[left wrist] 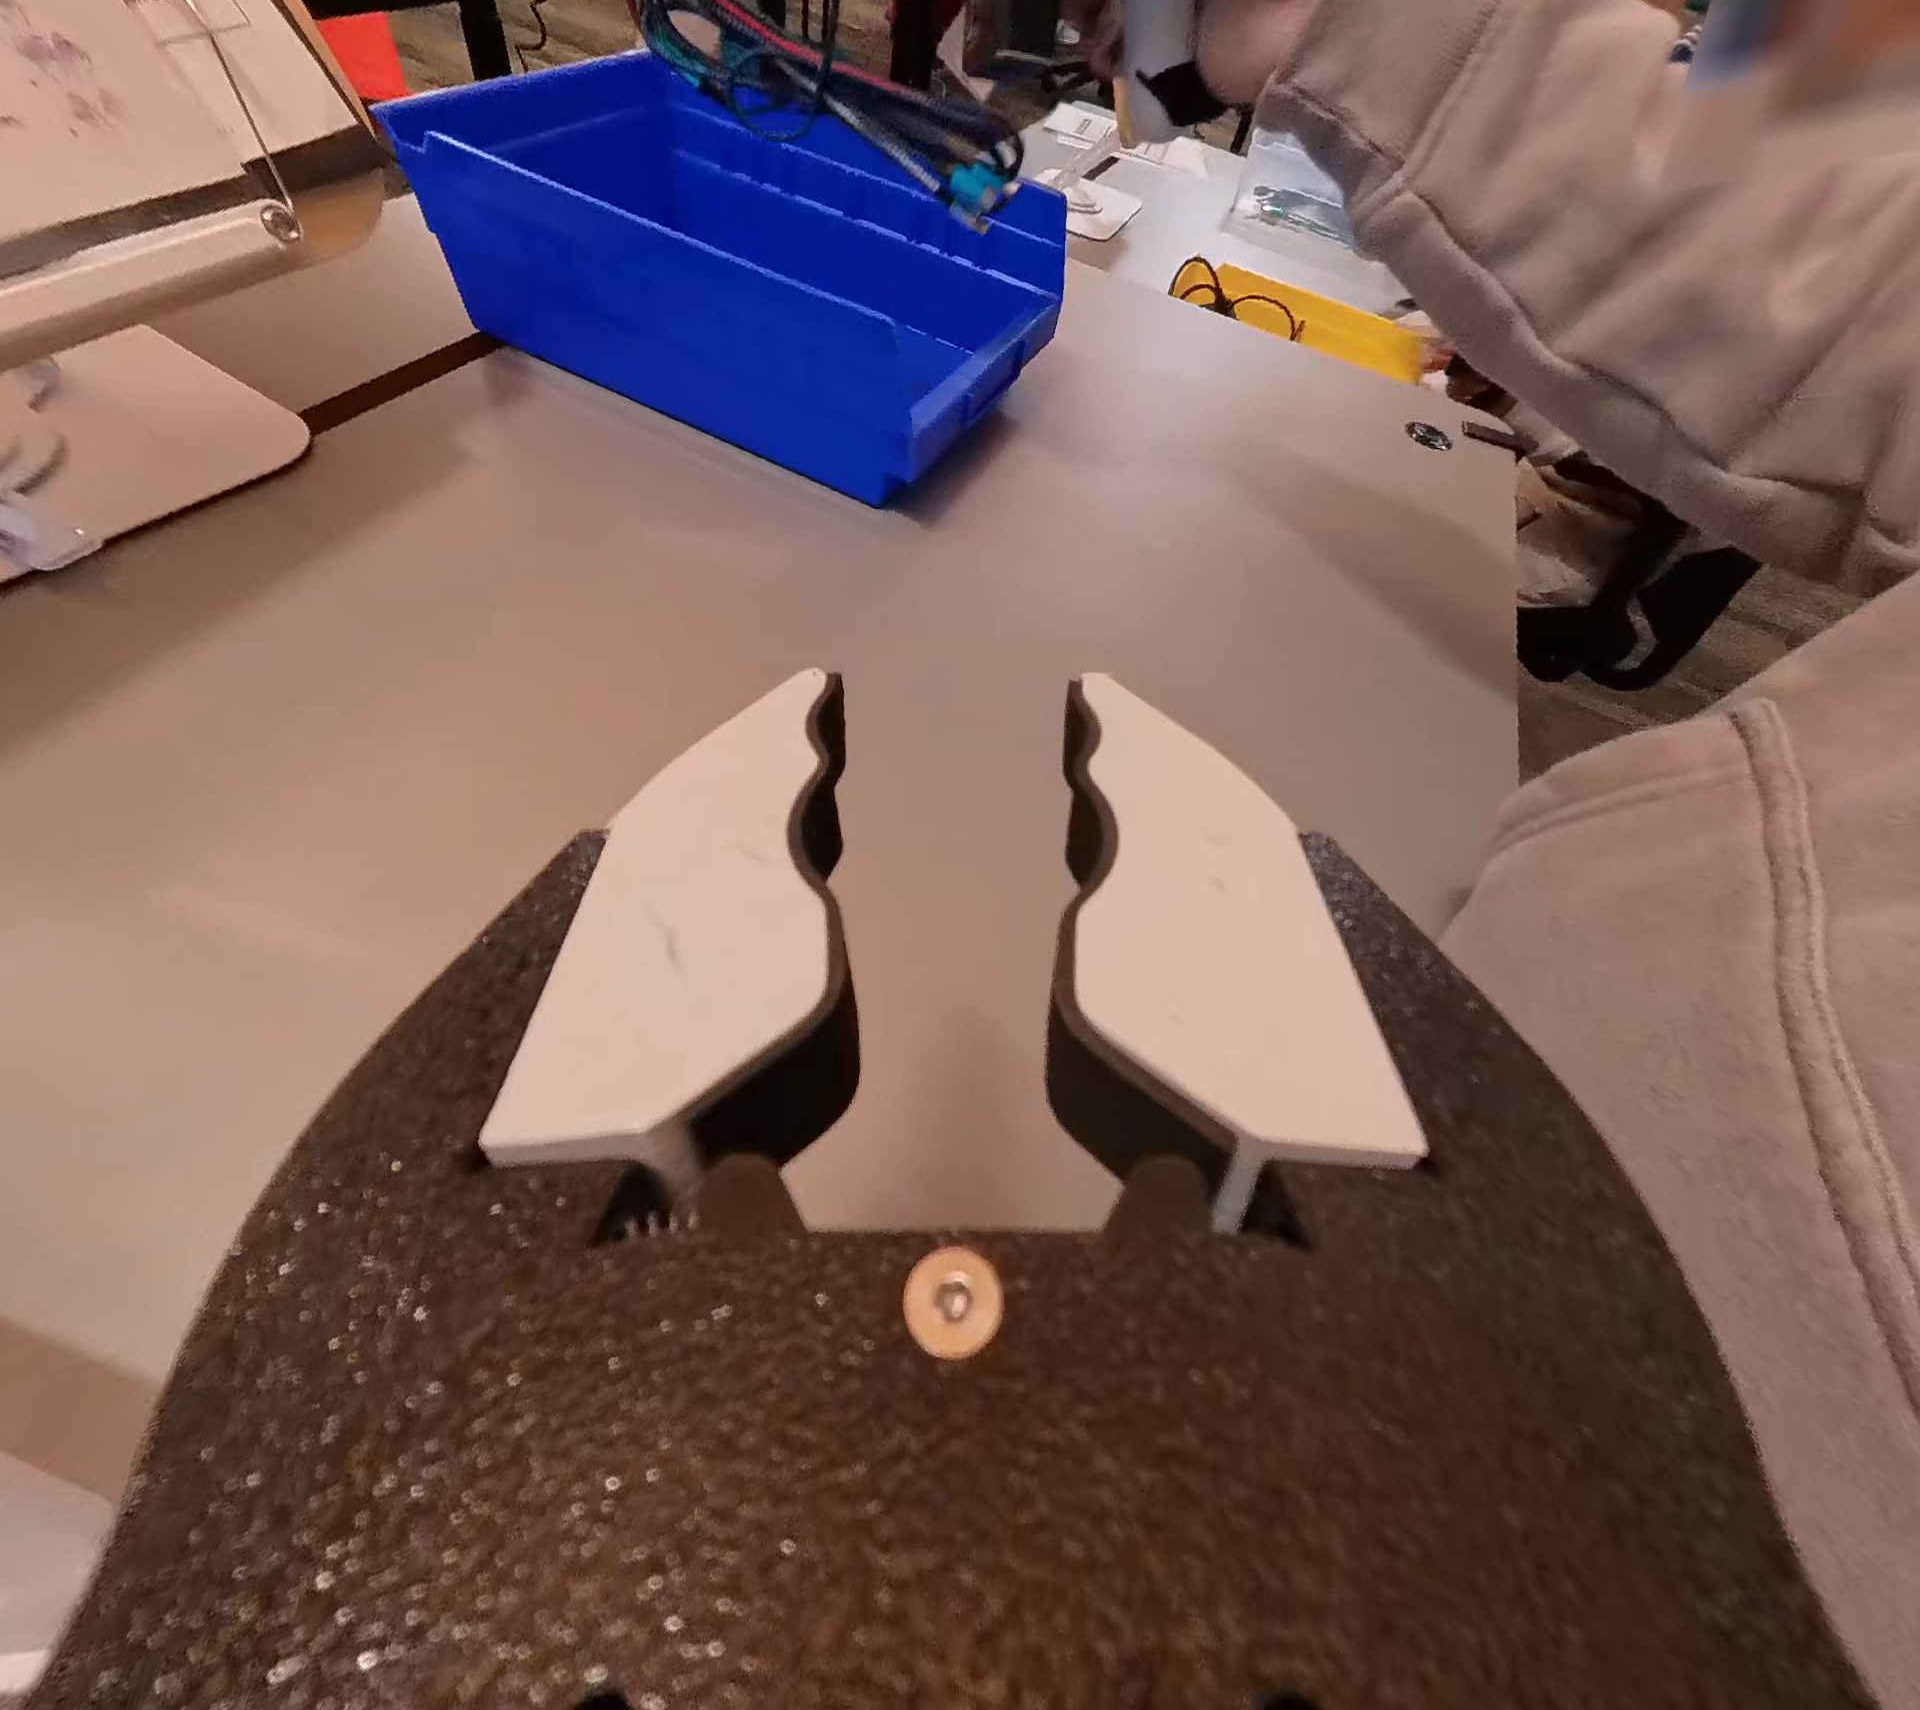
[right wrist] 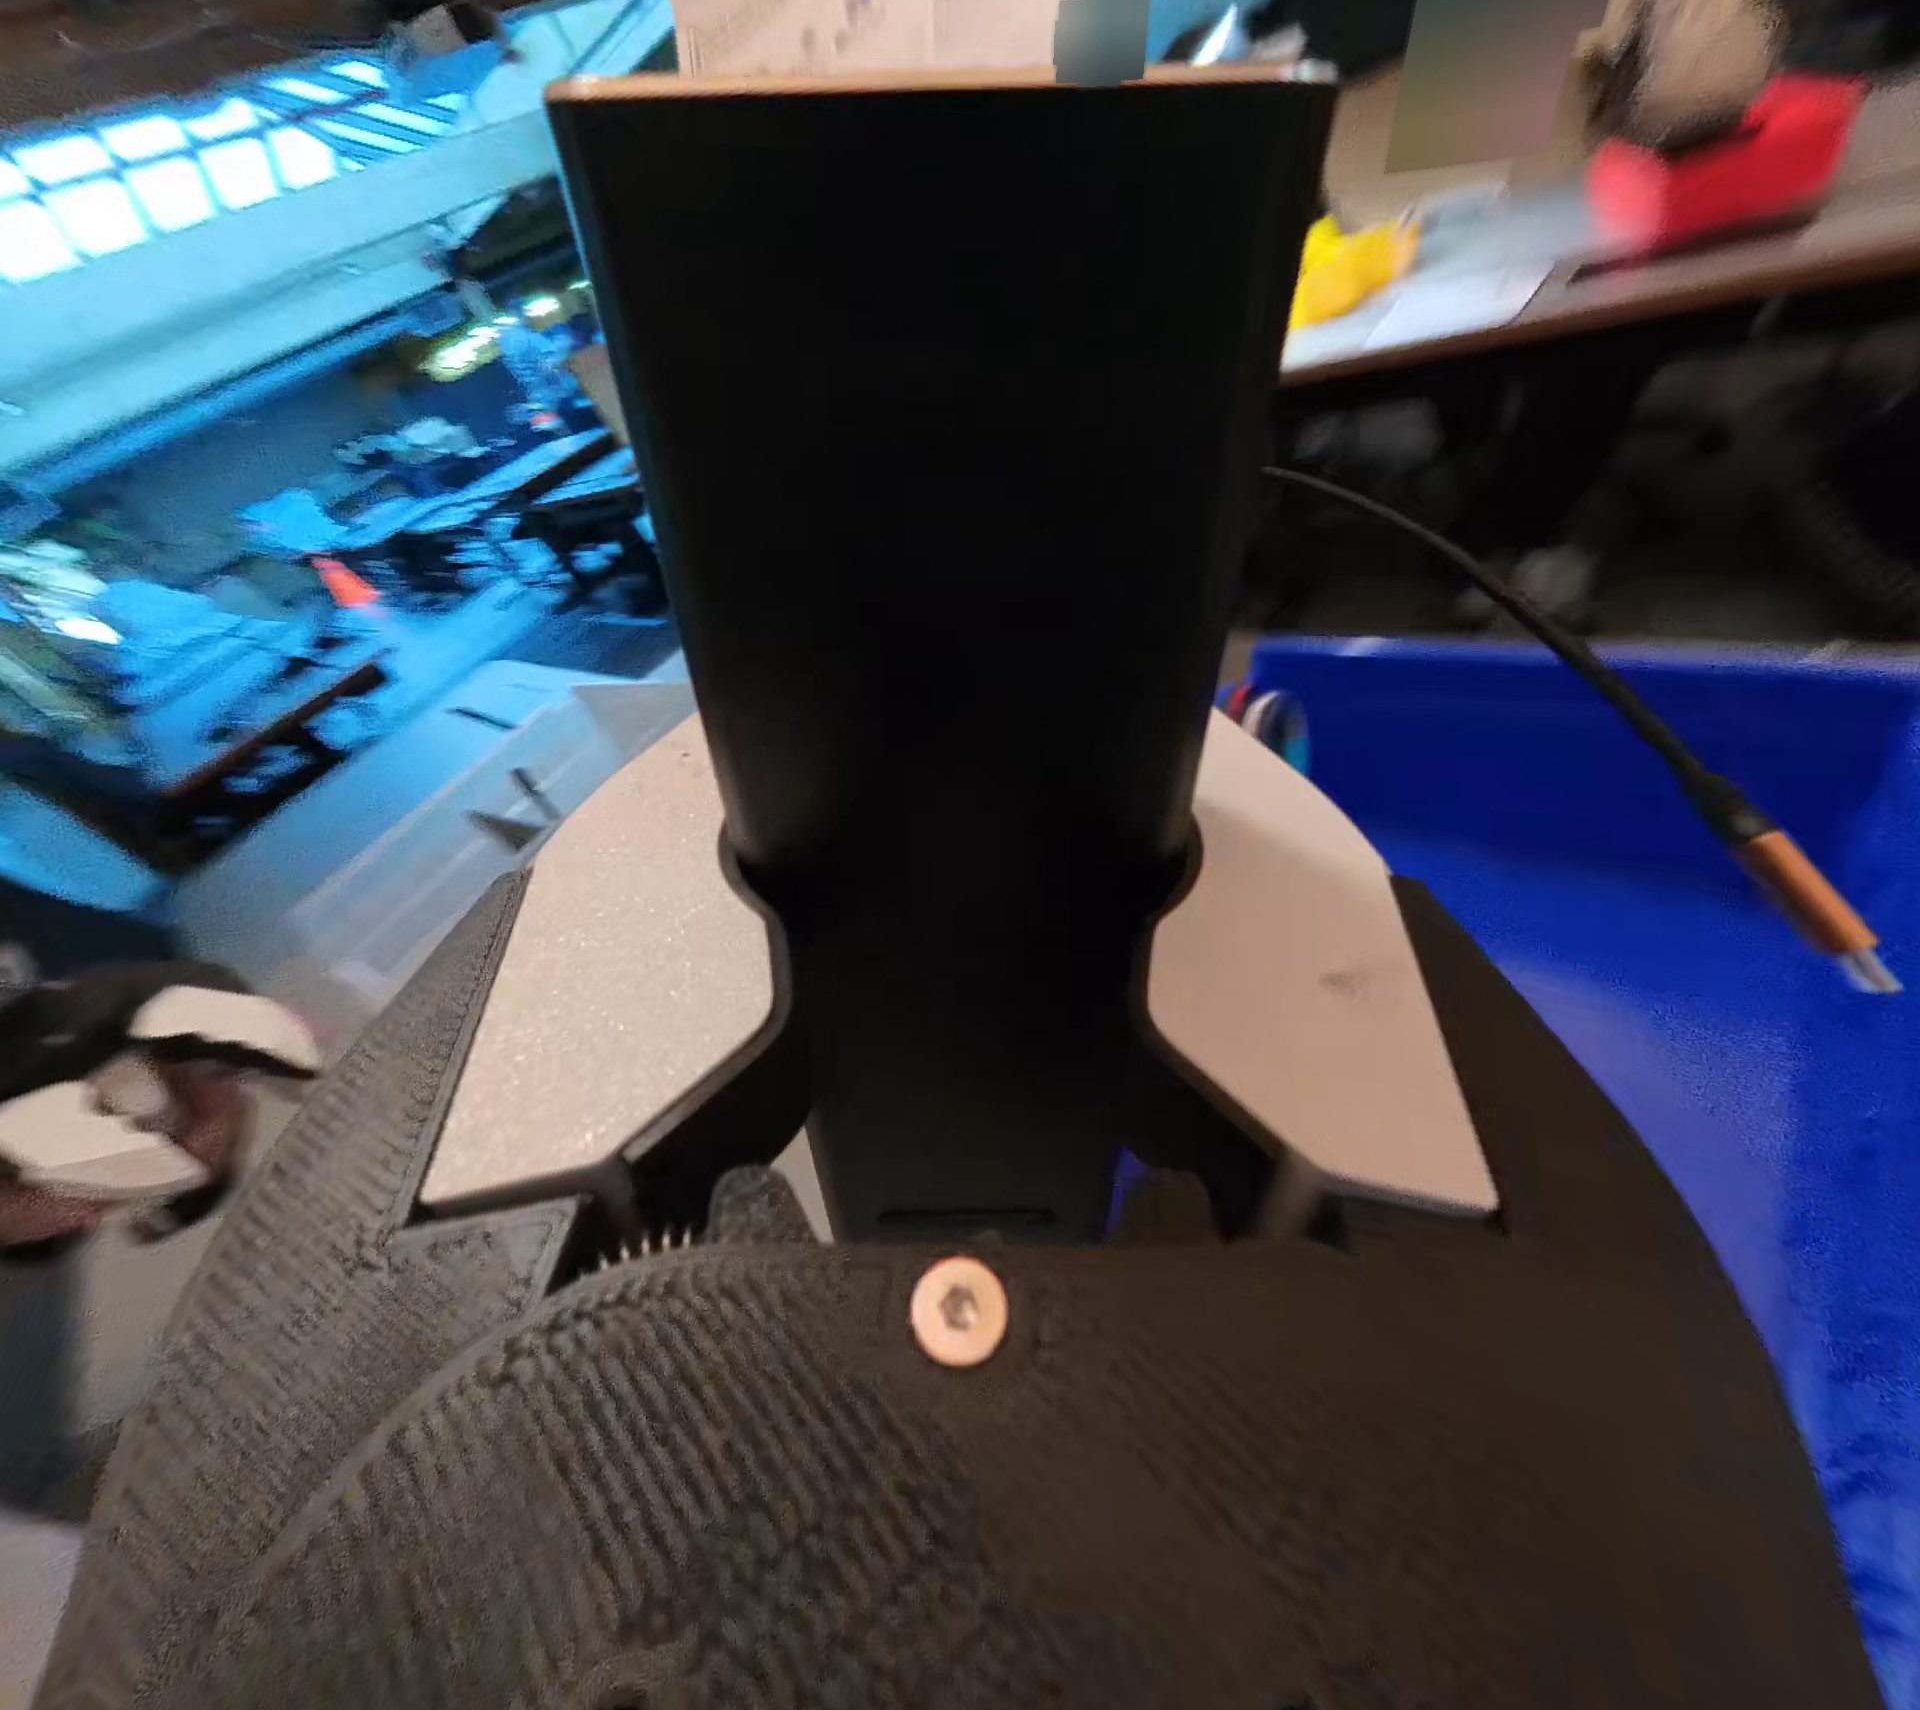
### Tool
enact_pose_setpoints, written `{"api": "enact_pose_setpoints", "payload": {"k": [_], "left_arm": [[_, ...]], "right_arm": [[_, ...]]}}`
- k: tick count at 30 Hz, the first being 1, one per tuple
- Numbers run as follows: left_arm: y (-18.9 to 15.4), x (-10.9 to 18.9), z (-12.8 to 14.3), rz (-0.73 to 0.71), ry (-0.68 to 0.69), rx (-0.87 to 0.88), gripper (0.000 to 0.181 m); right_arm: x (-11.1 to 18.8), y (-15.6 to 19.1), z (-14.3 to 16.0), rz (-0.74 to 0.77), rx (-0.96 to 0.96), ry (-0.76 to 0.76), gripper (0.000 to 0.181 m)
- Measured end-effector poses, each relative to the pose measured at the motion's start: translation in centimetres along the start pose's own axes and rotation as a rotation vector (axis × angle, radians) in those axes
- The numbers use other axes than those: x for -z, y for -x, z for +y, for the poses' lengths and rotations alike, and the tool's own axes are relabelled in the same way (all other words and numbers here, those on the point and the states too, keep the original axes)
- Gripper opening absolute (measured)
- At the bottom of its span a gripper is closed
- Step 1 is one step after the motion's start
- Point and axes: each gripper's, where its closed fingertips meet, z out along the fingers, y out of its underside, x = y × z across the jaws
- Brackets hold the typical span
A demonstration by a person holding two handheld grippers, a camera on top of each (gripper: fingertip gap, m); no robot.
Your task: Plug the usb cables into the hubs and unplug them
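Grey tabletop (left wrist: pixel 623 725) lies bare ahead of the left gripper (left wrist: pixel 954 694), its 2 fingers parted, holding nothing. Blue bin (left wrist: pixel 748 289) sits beyond. Right gripper (right wrist: pixel 961 850) clamps a black hub (right wrist: pixel 935 465), its orange-tipped cable (right wrist: pixel 1808 902) dangling over the bin.

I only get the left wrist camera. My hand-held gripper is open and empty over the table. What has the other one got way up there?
Observer: The right hand-held gripper is shut on a flat black hub.
Operator: Is there a cable on it?
Observer: A thin black cable comes out from behind the hub's right edge.
Operator: Is its end stuck into anything?
Observer: No. Its copper-coloured plug hangs free, seen against the blue bin.
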Motion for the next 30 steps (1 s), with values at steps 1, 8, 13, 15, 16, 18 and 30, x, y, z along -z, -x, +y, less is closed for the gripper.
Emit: {"api": "enact_pose_setpoints", "payload": {"k": [1,8,13,15,16,18,30], "left_arm": [[0.0,0.0,0.2,0.003,0.002,0.006,0.039],[0.1,0.2,1.4,-0.003,0.022,0.032,0.038],[0.2,0.1,1.9,-0.001,0.03,0.056,0.037],[0.2,0.0,2.0,-0.003,0.033,0.053,0.037],[0.2,0.0,2.1,-0.002,0.037,0.052,0.037],[0.2,-0.3,2.3,0.003,0.046,0.06,0.037],[-0.6,-1.5,3.1,0.03,0.083,0.066,0.037]], "right_arm": [[-0.6,-1.2,1.1,-0.012,-0.091,0.031,0.072],[-2.8,-5.1,7.4,-0.105,-0.418,0.197,0.072],[-3.2,-8.6,11.6,0.025,-0.47,0.383,0.072],[-2.9,-10.9,12.6,0.158,-0.375,0.453,0.073],[-2.6,-12.2,13.0,0.24,-0.31,0.486,0.072],[-2.0,-13.9,14.3,0.342,-0.207,0.586,0.072],[-2.8,-16.5,13.4,0.582,0.308,0.701,0.075]]}}
